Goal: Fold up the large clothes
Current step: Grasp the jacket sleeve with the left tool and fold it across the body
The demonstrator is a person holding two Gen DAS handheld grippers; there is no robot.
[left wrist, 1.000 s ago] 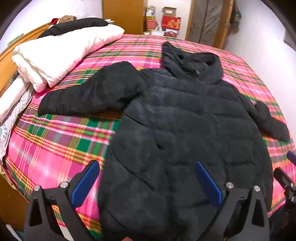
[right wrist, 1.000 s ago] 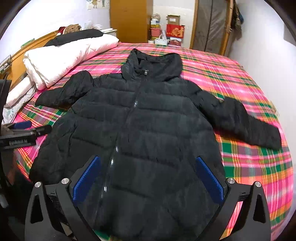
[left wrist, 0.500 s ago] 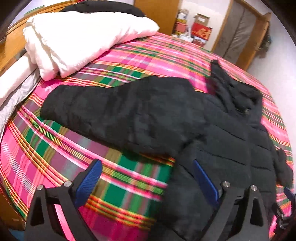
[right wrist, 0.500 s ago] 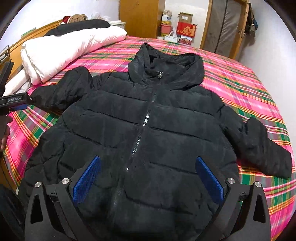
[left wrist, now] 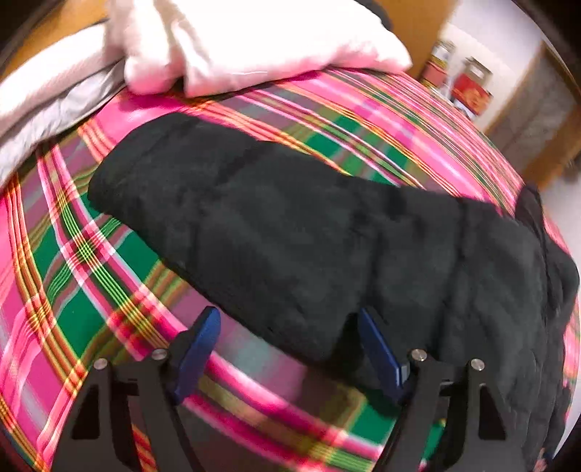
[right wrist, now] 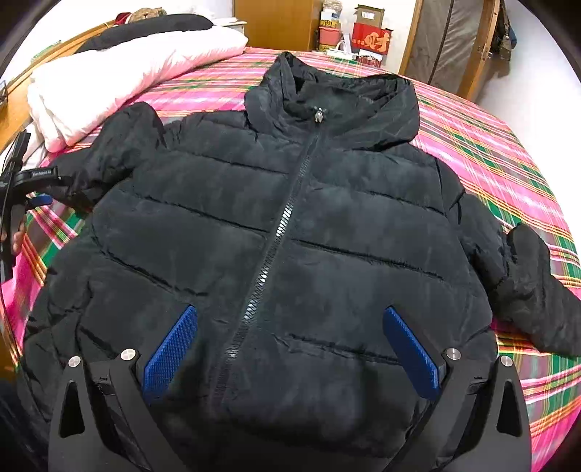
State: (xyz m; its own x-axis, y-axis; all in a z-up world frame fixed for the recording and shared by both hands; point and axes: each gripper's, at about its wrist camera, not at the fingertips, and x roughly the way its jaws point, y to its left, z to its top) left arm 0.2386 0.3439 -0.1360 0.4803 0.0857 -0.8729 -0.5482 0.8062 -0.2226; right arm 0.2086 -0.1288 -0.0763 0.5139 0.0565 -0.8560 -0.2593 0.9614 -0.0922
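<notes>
A black puffer jacket (right wrist: 290, 232) lies zipped, front up, spread flat on the plaid bed cover (right wrist: 490, 152), hood at the far end. Its left sleeve (left wrist: 254, 225) stretches out to the side and fills the left wrist view. My left gripper (left wrist: 287, 326) is open, low over the cover, with the sleeve's near edge between its blue pads; it also shows at the left edge of the right wrist view (right wrist: 36, 188). My right gripper (right wrist: 290, 341) is open and empty above the jacket's lower front. The right sleeve (right wrist: 526, 283) lies bent beside the body.
A folded white duvet (right wrist: 120, 80) and a black pillow (right wrist: 145, 31) lie at the bed's far left by the wooden headboard (right wrist: 14, 109). Boxes (right wrist: 370, 36) and a wooden wardrobe (right wrist: 276, 21) stand beyond the bed. A white wall is at the right.
My left gripper has moved left and down from the jacket's hem to the left sleeve, now close over it. My right gripper has moved forward over the jacket front. Both stay open.
</notes>
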